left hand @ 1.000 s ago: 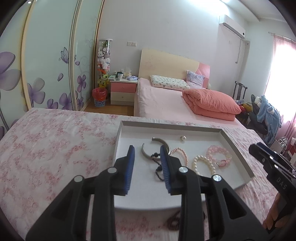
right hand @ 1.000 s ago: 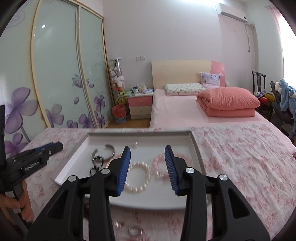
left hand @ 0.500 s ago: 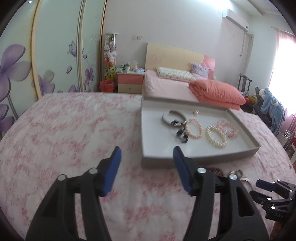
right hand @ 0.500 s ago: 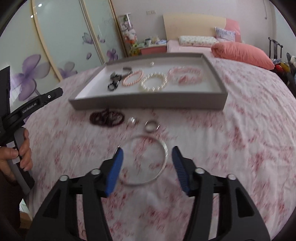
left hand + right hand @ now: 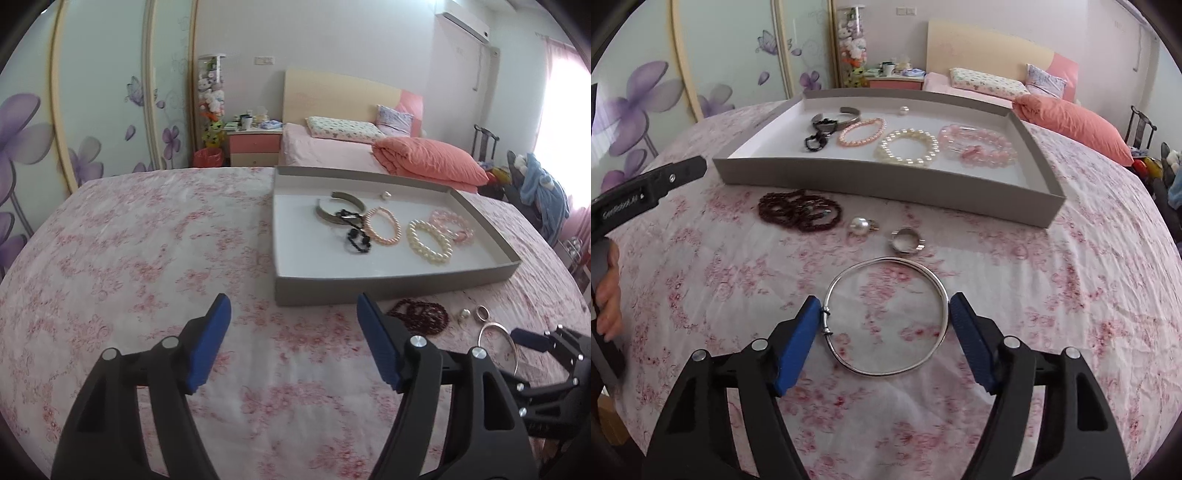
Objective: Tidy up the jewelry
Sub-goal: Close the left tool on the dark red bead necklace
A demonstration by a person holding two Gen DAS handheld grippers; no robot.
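Note:
A grey tray (image 5: pixel 886 188) on the floral cloth holds a metal cuff (image 5: pixel 849 114), black beads (image 5: pixel 817 139), a pink pearl bracelet (image 5: pixel 862 131), a white pearl bracelet (image 5: pixel 908 147), a pink bead bracelet (image 5: pixel 977 147) and a small pearl (image 5: pixel 904 109). In front of the tray lie dark red beads (image 5: pixel 799 211), a pearl ring (image 5: pixel 860 225), a silver ring (image 5: pixel 905 240) and a silver bangle (image 5: pixel 886 315). My right gripper (image 5: pixel 884 314) is open, its fingers on either side of the bangle. My left gripper (image 5: pixel 293 314) is open and empty over the cloth, left of the tray (image 5: pixel 388 284).
The table's cloth (image 5: pixel 129 258) stretches wide to the left of the tray. Behind the table are a bed (image 5: pixel 332 155), a nightstand (image 5: pixel 255 144) and sliding wardrobe doors (image 5: pixel 92 92). The right gripper shows at the lower right of the left wrist view (image 5: pixel 543 350).
Both grippers have pulled back from over the tray and opened wider. The right one has dropped down over the silver bangle; the left one has moved left over bare cloth.

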